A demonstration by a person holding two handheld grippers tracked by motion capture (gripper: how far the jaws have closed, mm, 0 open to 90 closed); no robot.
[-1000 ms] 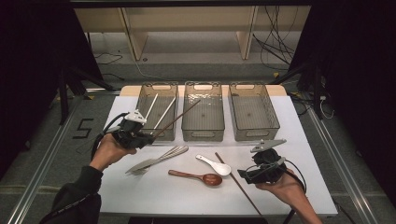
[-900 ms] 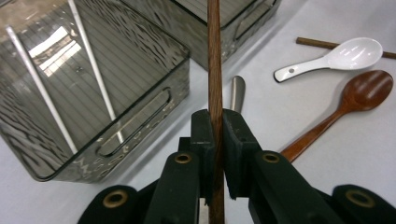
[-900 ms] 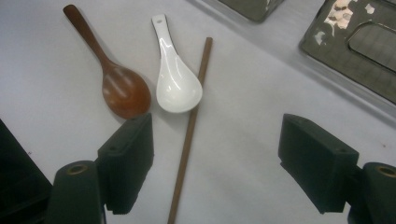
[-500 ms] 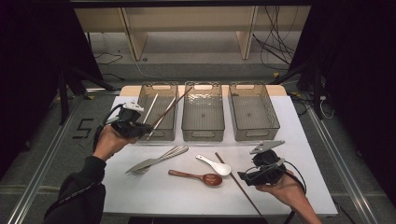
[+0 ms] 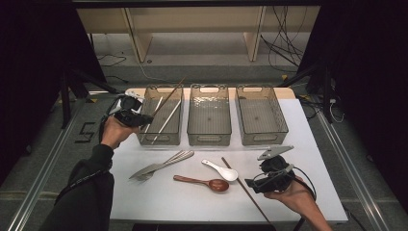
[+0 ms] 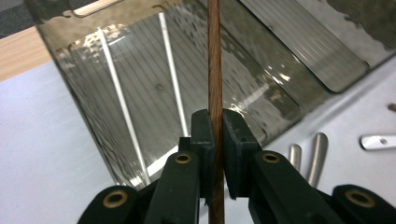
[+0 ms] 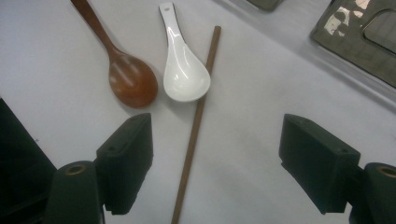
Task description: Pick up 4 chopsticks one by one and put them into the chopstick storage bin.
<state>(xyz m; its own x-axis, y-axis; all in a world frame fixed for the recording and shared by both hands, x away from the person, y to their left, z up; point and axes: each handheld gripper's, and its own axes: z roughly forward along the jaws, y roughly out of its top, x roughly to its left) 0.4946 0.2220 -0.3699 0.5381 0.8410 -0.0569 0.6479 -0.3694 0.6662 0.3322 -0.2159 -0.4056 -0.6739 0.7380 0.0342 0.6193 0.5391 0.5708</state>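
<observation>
My left gripper (image 5: 140, 118) is at the left bin's near-left corner, shut on a brown chopstick (image 5: 169, 95) that slants up over the left clear bin (image 5: 146, 140). In the left gripper view the pads (image 6: 203, 135) clamp the brown chopstick (image 6: 215, 65) above the bin (image 6: 88, 102), where two white chopsticks (image 6: 116, 93) lie. My right gripper (image 5: 260, 183) rests open at the front right. In the right gripper view its jaws (image 7: 217, 144) straddle a second brown chopstick (image 7: 195, 128) on the white mat without touching it.
A white spoon (image 5: 220, 170) and a wooden spoon (image 5: 202, 182) lie mid-mat, with a metal fork and knife (image 5: 161, 165) to their left. The middle bin (image 5: 209, 139) and the right bin (image 5: 262, 139) stand at the back. The second chopstick (image 5: 245, 190) lies diagonally near the front.
My left gripper has carried the brown chopstick away from me to the left bin's corner; the stick's far end swung from over the middle bin to over the left bin. The right gripper stayed put.
</observation>
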